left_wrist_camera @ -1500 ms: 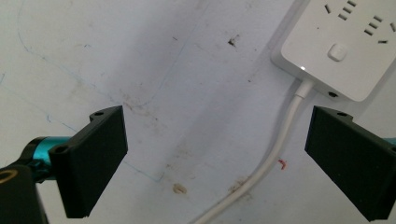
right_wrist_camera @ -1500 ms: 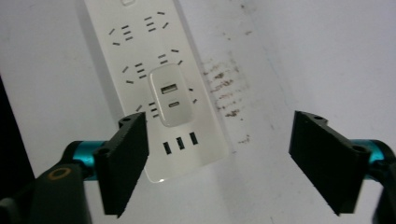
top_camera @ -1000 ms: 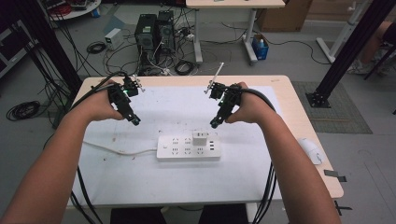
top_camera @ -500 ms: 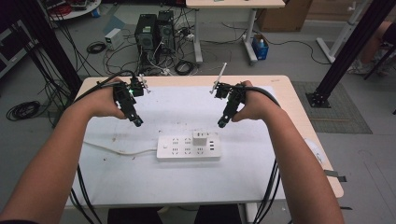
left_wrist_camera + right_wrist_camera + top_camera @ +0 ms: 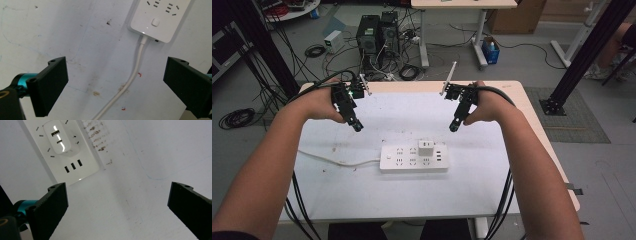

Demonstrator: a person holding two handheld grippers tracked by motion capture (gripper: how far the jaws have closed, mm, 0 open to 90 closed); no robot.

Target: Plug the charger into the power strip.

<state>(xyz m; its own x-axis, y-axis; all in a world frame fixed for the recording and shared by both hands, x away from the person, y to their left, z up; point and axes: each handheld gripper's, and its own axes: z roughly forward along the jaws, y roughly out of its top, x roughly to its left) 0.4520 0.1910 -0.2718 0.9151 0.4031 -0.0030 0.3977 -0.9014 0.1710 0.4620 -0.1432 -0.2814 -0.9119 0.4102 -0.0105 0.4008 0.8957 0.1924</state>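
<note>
1. My left gripper (image 5: pixel 357 127) hovers over the table (image 5: pixel 362 200), jaws wide apart, nothing between them.
2. The white power strip (image 5: pixel 404 159) lies mid-table between and nearer me than both grippers; a white charger (image 5: pixel 426 147) sits plugged into it.
3. My right gripper (image 5: pixel 453 128) has just been opening; jaws wide, empty.

This is a lab or technical workshop, not a home; the floor (image 5: pixel 522 65) is bare grey concrete strewn with loose black cables (image 5: pixel 234 119); two dark computer towers (image 5: pixel 377 32) stand on it beyond the table (image 5: pixel 532 125), wired together; black metal frame posts (image 5: pixel 587 50) rise at both sides, bolted to a base plate; a second desk (image 5: pixel 462 4) stands farther back, with what may be a cardboard box (image 5: pixel 512 17) beside it; the table's white top is scuffed and stained from use
</note>
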